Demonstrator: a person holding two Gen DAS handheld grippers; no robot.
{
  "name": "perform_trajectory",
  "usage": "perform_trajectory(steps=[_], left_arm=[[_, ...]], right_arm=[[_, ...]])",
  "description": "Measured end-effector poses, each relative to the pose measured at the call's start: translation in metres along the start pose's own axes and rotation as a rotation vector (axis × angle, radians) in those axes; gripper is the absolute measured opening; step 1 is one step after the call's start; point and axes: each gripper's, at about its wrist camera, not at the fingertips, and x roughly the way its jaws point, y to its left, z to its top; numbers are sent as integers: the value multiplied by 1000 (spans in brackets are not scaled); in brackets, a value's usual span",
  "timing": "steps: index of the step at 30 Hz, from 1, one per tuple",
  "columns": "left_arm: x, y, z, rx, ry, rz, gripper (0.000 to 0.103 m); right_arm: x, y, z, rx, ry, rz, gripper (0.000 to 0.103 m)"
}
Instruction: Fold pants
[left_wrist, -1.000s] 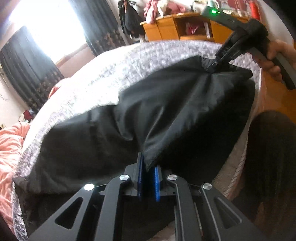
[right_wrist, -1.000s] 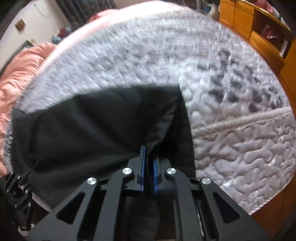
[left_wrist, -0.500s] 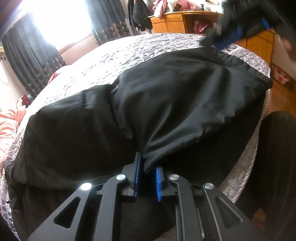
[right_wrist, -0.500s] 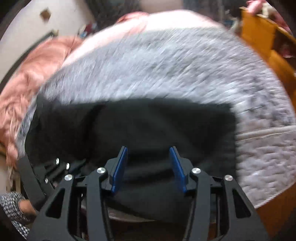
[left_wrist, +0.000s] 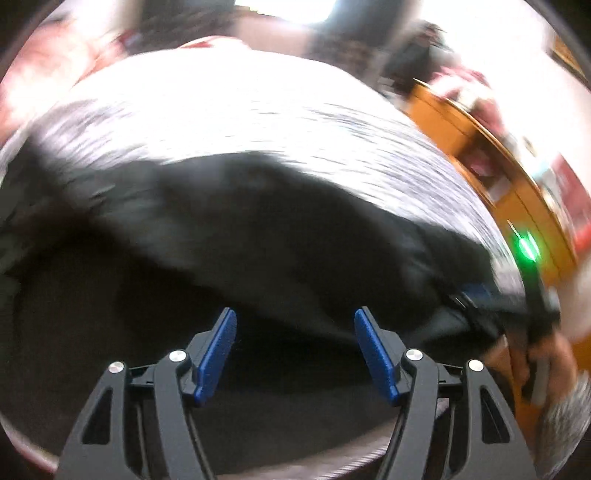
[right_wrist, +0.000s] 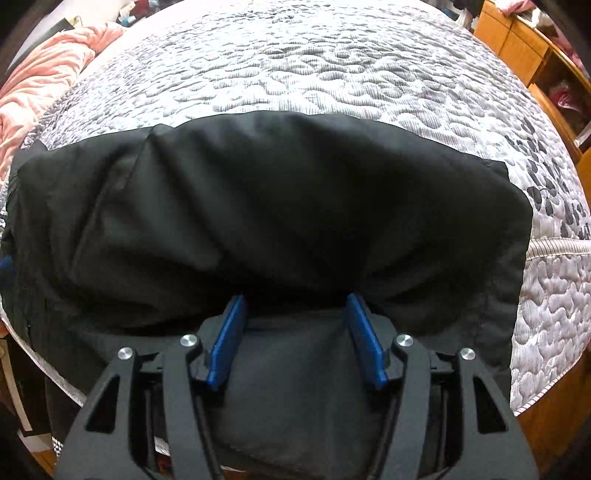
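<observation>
Nearest, the right gripper (right_wrist: 295, 334) has its jaws opening, apart, nothing pressed between them. The left gripper (left_wrist: 295, 347) likewise has jaws opening, clear of cloth. Just beyond lie the black pants (right_wrist: 273, 206), folded across the near edge of the quilted bed (right_wrist: 314, 62). They look light, soft and somewhat slippery; hemmed edges or corners seem the best hold. A pink blanket (right_wrist: 44, 66) lies far left.

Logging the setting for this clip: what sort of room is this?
Most likely a bedroom: black pants lie on a grey quilted mattress, a rumpled pink blanket sits beside it, and orange wooden shelving stands alongside.
</observation>
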Motion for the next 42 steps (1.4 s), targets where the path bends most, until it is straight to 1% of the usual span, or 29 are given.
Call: perform_trajectory(steps=[1,2,5,6,7,9,10,12,13,14,15,17,18,19,22,24,25,28,30,33,34,35,37,39,40,41,42], left_arm=[[2,22,6,-69,19,16,65],[4,36,10,-112,32,11,65],[13,74,26,-252,53,-47,65],[14,81,28,-281,55,-64,65],[18,90,33,-327,53,-107,67],[27,100,37,-376,69,-136,67],[31,104,39,-400,80,-159,65],[36,106,40,-442,75,-209,48],[37,105,41,-444,75,-226,32],[37,103,42,-449,68,-211,23],[37,99,42,-440,53,-189,18],[29,95,46,-420,28,-168,7],[23,90,44,-414,-1,-167,6],[18,93,47,-411,-21,-168,5],[-10,84,40,-388,-123,-153,4],[-38,68,26,-334,-216,-122,4],[-47,61,21,-318,-245,-113,4],[-79,37,-15,-239,-331,-68,4],[-90,28,-40,-212,-354,-34,5],[-92,23,-76,-220,-357,11,5],[-88,22,-81,-214,-348,25,5],[-80,23,-87,-209,-321,33,5],[-68,29,-92,-213,-270,35,6],[-59,42,-94,-244,-222,22,9],[-54,49,-93,-266,-203,12,11],[-55,54,-98,-275,-197,5,13],[-55,57,-96,-290,-187,-12,13]], right_arm=[[0,0,1,6,-2,2,58],[-1,-4,-1,7,-4,3,58],[-1,-4,-1,9,-8,4,59],[-1,-4,0,11,-8,6,59],[-1,-3,0,12,-7,7,59],[-3,-5,-4,12,-7,10,60],[-3,-5,-4,12,-7,10,60],[-1,-5,-3,11,-6,11,61],[-2,-5,-3,9,-6,12,62],[0,-6,-2,8,-7,13,62],[1,-6,-3,7,-7,13,64],[2,-3,-2,5,-7,9,66],[2,-1,-2,5,-7,9,67],[3,-1,-2,6,-7,9,68],[3,0,-1,7,-1,16,68],[2,-1,0,10,6,25,68],[2,-1,1,8,11,29,68],[3,0,5,-10,24,21,68],[3,4,6,-33,34,-3,68],[4,6,5,-45,42,-18,70],[5,7,4,-45,44,-23,70],[5,8,4,-44,46,-30,71],[6,9,5,-39,50,-36,72],[7,10,3,-41,50,-45,73],[8,12,3,-41,50,-49,73],[8,12,3,-41,50,-51,73],[10,10,4,-41,50,-52,74]])
